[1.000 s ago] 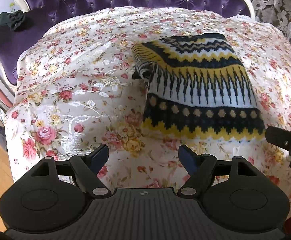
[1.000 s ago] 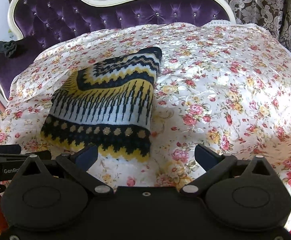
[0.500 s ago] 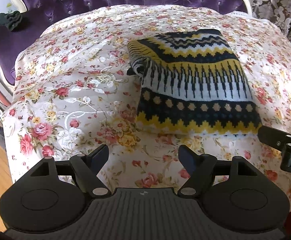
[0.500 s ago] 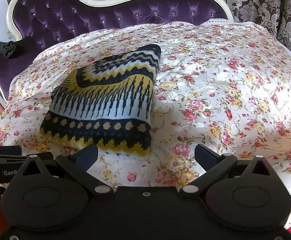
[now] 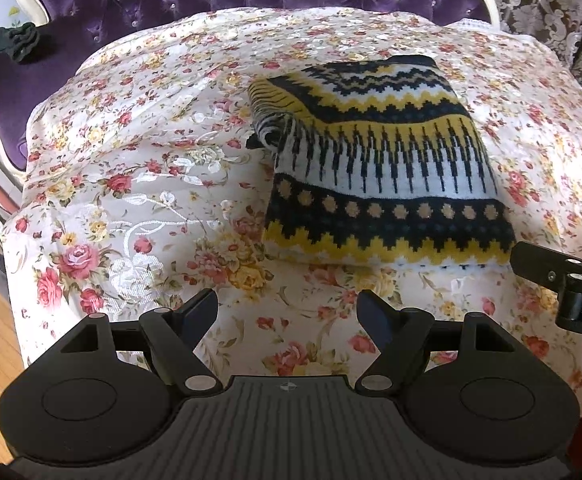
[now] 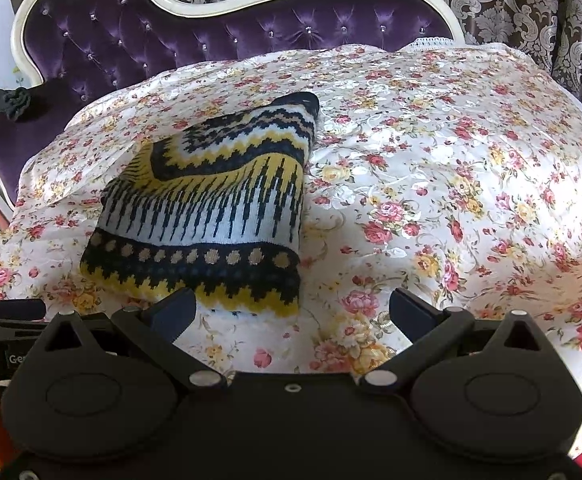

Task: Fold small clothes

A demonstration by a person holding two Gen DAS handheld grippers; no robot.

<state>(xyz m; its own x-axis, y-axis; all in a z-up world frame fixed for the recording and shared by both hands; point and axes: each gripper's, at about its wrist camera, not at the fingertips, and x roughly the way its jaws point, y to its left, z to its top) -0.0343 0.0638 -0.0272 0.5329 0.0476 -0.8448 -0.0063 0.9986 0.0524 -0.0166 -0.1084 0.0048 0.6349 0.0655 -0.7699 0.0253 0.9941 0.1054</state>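
Left wrist view: the knitted garment (image 5: pixel 383 184) lies folded on the floral cover (image 5: pixel 139 184). The left gripper (image 5: pixel 287 312) hovers just short of its near hem, jaws wide and empty.

Right wrist view: the right gripper (image 6: pixel 291 312) hangs at the garment's (image 6: pixel 207 220) near-right corner, spread and empty (nothing pinched). Judged step: folding appears complete; next, verify edges or take another garment.

A knitted woollen garment (image 5: pixel 383 184) patterned in navy, yellow and white zigzag and dotted bands lies folded into a thick, roughly rectangular bundle. In the left wrist view it sits right of centre; in the right wrist view, left of centre (image 6: pixel 207 216). A rolled fold bulges at its left edge.
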